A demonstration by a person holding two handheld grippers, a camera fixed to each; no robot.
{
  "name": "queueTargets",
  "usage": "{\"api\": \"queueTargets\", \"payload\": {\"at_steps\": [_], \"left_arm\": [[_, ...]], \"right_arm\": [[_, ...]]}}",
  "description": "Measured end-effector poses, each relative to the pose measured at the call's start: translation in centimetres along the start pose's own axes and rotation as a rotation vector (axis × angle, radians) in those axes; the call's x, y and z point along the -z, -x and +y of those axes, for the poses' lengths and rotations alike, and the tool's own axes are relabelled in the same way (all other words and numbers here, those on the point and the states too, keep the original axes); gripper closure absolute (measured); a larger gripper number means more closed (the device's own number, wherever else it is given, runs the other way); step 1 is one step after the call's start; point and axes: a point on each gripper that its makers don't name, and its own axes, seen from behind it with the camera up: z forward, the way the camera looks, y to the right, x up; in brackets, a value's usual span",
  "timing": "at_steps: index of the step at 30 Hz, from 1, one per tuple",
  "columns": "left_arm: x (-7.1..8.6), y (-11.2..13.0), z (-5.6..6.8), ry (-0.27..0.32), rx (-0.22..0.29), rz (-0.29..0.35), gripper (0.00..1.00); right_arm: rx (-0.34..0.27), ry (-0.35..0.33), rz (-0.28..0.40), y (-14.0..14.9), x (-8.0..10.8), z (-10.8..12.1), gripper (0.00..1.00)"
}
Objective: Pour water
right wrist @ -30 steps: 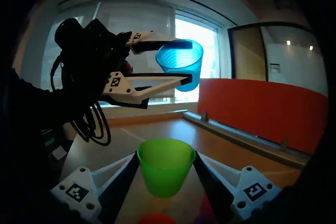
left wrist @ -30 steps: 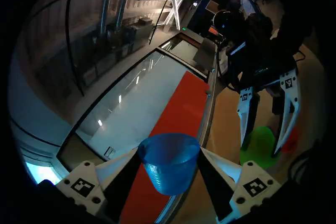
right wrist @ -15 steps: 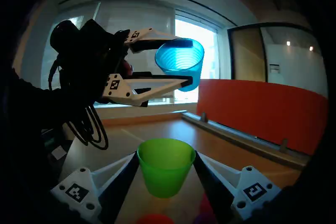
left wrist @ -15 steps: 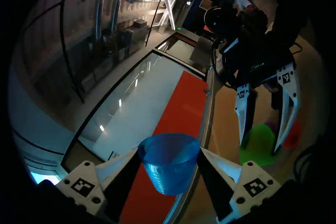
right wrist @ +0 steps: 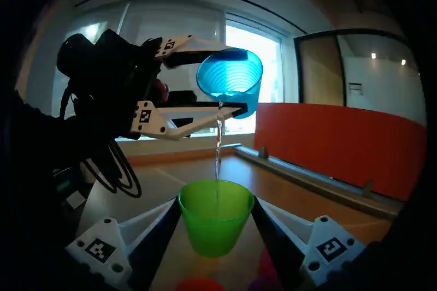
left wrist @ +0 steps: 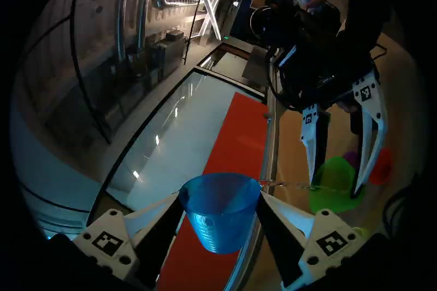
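Right gripper view: water (right wrist: 218, 143) falls from the tilted blue cup (right wrist: 229, 75), clamped by the left hand-held gripper (right wrist: 238, 81), into the green cup (right wrist: 216, 225) clenched in the right hand-held gripper (right wrist: 216, 203); any sideways drift could spill it onto the surface (right wrist: 284, 184).

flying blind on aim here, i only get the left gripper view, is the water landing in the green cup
observer: yes. In the right gripper view the stream of water drops from the lower lip of the blue cup straight into the open mouth of the green cup.
operator: anything left in the blue one
observer: some. Water looks pooled against its lower lip, and the ribbed inside above that is bare.
operator: is the green cup tipped at all
observer: no, it stands upright, pinched between the two fingers of the right gripper.
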Motion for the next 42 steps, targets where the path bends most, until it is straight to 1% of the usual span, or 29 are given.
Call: {"api": "queueTargets", "payload": {"at_steps": [3, 21, 27, 36, 42], "left_arm": [[-0.01, -0.05, -0.03, -0.003, -0.013, 0.0, 0.13], [0.06, -0.48, 0.19, -0.004, -0.036, 0.006, 0.13], [0.11, -0.39, 0.19, -0.007, -0.054, 0.005, 0.13], [0.3, -0.55, 0.24, -0.005, -0.06, 0.01, 0.13], [0.34, -0.62, 0.24, -0.001, -0.076, 0.012, 0.13]], "right_arm": [[0.002, 0.001, 0.001, 0.08, -0.01, 0.03, 0.08], [0.006, 0.001, 0.002, -0.09, 0.26, 0.05, 0.08], [0.007, 0.002, 0.002, -0.16, 0.29, 0.11, 0.08], [0.011, 0.0, 0.001, -0.22, 0.33, 0.12, 0.08], [0.013, -0.002, 0.001, -0.29, 0.31, 0.03, 0.08]]}}
